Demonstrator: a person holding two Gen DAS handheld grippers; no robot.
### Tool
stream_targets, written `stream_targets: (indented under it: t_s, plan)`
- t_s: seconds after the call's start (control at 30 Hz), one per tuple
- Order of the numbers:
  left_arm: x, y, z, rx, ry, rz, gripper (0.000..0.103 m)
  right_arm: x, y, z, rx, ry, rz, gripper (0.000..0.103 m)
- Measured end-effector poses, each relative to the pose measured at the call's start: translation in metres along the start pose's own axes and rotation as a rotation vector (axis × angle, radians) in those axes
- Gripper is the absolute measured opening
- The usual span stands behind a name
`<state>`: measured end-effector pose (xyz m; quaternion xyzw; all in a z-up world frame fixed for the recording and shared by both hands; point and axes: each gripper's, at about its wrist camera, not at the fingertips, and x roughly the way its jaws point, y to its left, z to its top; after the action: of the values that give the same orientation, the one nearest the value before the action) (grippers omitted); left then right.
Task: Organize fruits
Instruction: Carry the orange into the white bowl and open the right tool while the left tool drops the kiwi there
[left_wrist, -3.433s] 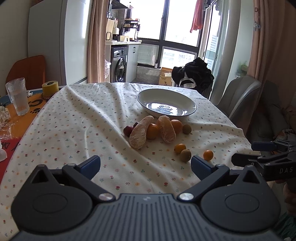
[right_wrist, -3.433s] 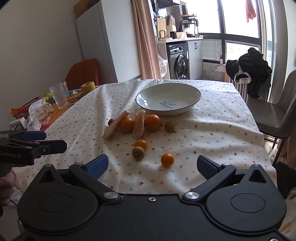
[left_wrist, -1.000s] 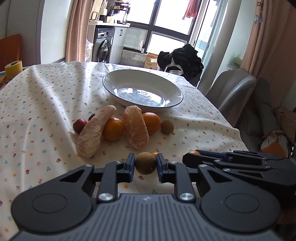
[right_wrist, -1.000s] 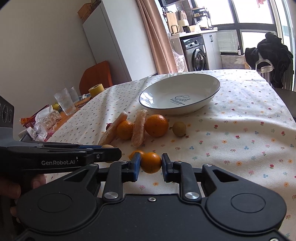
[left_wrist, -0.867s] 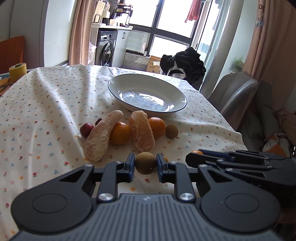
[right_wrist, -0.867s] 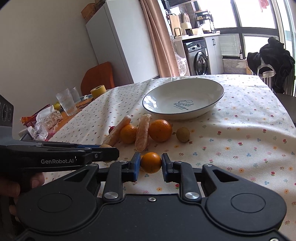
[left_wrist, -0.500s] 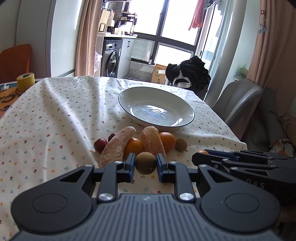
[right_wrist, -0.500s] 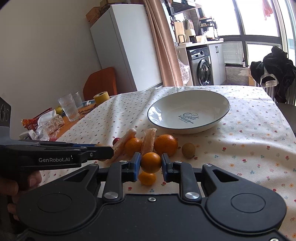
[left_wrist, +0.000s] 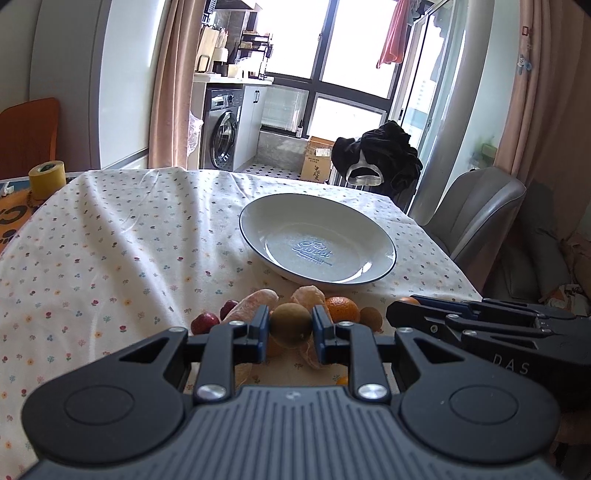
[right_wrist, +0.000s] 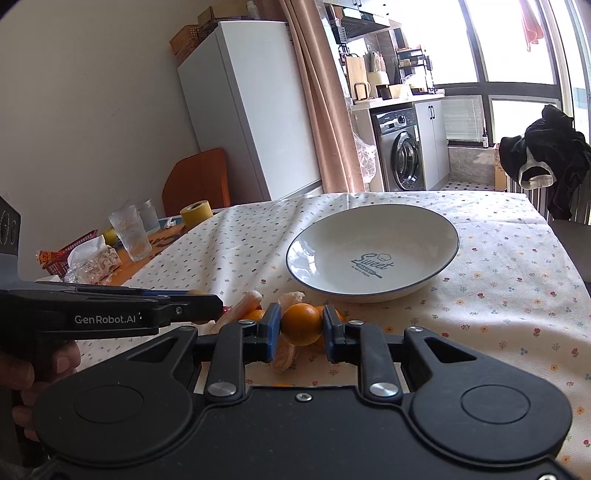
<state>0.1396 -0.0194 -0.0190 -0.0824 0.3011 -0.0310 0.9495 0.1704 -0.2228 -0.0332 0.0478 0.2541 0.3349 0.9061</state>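
My left gripper (left_wrist: 290, 330) is shut on a small brown kiwi (left_wrist: 290, 324), held above the flowered tablecloth. My right gripper (right_wrist: 301, 328) is shut on a small orange (right_wrist: 301, 328). Beyond both lies an empty white plate with a dark rim (left_wrist: 317, 242) (right_wrist: 373, 251). Between grippers and plate sit peeled pomelo segments (left_wrist: 255, 302), an orange (left_wrist: 343, 308), a small brown fruit (left_wrist: 371, 317) and red fruits (left_wrist: 204, 322), partly hidden by the fingers. The right gripper (left_wrist: 480, 328) shows at the right of the left wrist view; the left gripper (right_wrist: 110, 314) shows at the left of the right wrist view.
A yellow tape roll (right_wrist: 195, 214), drinking glasses (right_wrist: 131, 232) and snack wrappers (right_wrist: 92, 262) crowd the table's left end. A grey chair (left_wrist: 476, 210) stands at the right, with dark clothing (left_wrist: 376, 155) draped behind the table. A person's hand (right_wrist: 37, 365) holds the left gripper.
Both grippers went from open to shut on their fruits, then rose off the cloth and moved toward the plate, which now sits higher and nearer in both views.
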Motion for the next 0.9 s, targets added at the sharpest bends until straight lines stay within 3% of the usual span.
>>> stream_targets:
  t_s: [0.9]
  plan:
    - [0.078, -0.012, 0.057, 0.083, 0.050, 0.026, 0.023, 0.058, -0.054, 0.028, 0.092, -0.022, -0.030, 0.022]
